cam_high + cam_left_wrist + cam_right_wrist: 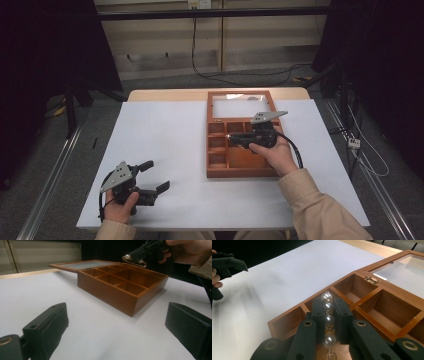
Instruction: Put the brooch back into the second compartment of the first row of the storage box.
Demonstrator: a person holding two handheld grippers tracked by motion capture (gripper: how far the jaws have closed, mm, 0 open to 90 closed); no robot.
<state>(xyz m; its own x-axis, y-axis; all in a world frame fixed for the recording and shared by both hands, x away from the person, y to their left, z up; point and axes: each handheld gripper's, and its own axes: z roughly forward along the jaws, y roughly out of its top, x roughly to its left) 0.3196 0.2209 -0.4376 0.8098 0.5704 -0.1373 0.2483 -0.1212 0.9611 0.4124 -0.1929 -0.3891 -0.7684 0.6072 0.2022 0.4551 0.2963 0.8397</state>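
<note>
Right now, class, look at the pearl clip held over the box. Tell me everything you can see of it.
The pearl clip is a thin gold-coloured metal piece carrying a straight row of four glossy white beads. It lies lengthwise between the right gripper's shut black jaws, whose pads press both sides of the row; the end bead pokes past the tips. In the left gripper view a wire loop hangs under the jaws. The clip is held level in the air above the small compartments of the open wooden box, touching nothing else.
</note>
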